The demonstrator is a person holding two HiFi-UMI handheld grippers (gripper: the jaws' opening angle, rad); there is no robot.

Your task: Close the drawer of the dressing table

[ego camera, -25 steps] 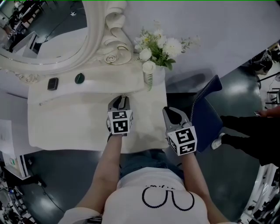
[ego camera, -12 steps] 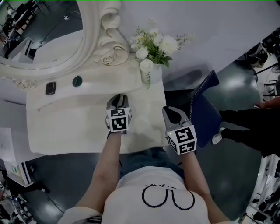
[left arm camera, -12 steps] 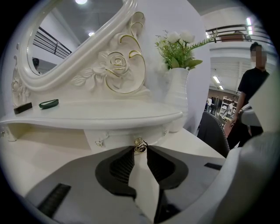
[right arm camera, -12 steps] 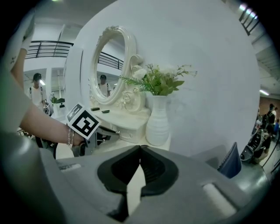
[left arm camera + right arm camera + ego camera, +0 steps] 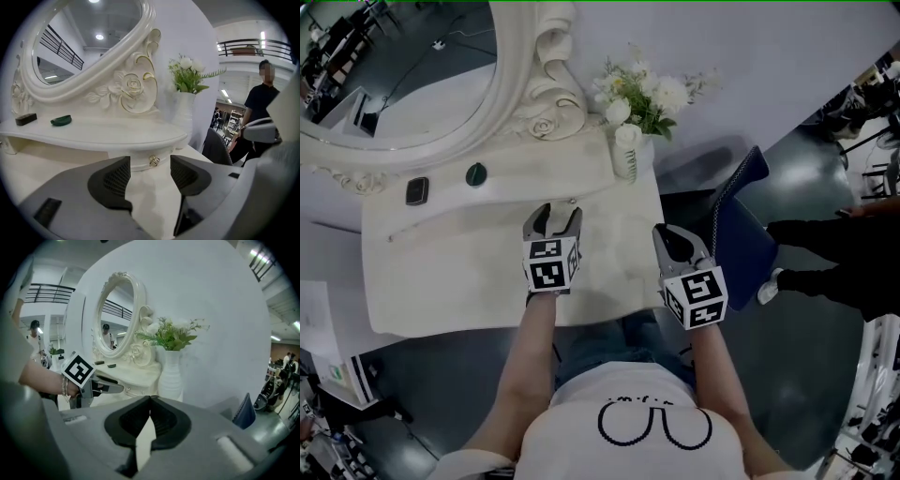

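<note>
White drawer (image 5: 133, 165) sits pushed in on the table (image 5: 441, 272); left hand-held gripper (image 5: 558, 214), jaws just opened and empty, faces its knob (image 5: 153, 160); right hand-held gripper (image 5: 150, 400) has its jaws together

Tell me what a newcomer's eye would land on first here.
The ornate oval mirror at the back left of the dressing table, and the vase of white flowers at its right end. The left claw, whose jaws have just been opening with nothing between them, faces the drawer knob; the right claw is shut at the table's right edge.
</note>
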